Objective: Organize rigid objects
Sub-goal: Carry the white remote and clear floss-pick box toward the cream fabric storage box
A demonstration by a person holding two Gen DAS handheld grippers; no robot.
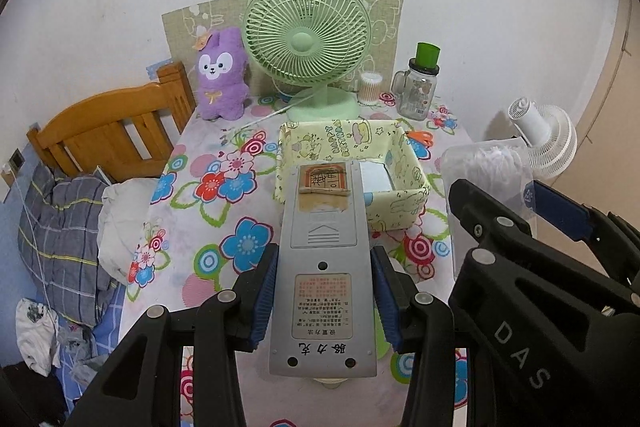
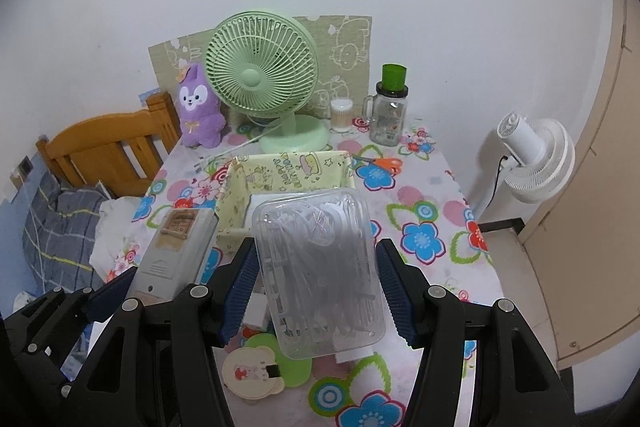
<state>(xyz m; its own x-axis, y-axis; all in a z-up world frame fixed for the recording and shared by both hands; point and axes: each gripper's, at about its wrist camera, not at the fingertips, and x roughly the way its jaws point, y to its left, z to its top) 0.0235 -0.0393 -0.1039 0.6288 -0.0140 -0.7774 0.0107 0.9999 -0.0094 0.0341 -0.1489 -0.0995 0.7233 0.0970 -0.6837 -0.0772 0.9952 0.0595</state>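
you've got both claws loaded and up off the table. the left gripper (image 1: 326, 301) is clamped on the grey remote control (image 1: 323, 267), blue pads pressing its two long edges near the lower half, back face up, its far end pointing to 12 o'clock at the yellow storage box (image 1: 394, 143). that remote looks like a stiff plastic slab, light, with smooth sides, so it could slide if you tilt it steeply. the grip sits below the battery door, which seems a sound place: flat parallel edges, nothing to crush.

the right gripper (image 2: 316, 291) is closed on the clear plastic case (image 2: 318, 267), pads on its long sides, the case hanging above the bear-print coaster (image 2: 252, 373) at 6 o'clock. the case looks thin-walled and a bit springy, full of small white pieces; squeeze harder and the walls may bow or the lid may pop, so hold it as is, mid-length.

the box sits at 12 o'clock from both claws, in front of the green fan (image 2: 262, 75), with something white already in its near corner. orange scissors (image 2: 386, 163) lie at 2 o'clock beside the box on the flowered tablecloth (image 2: 424, 239). both loads look bound for that box, i'd judge.
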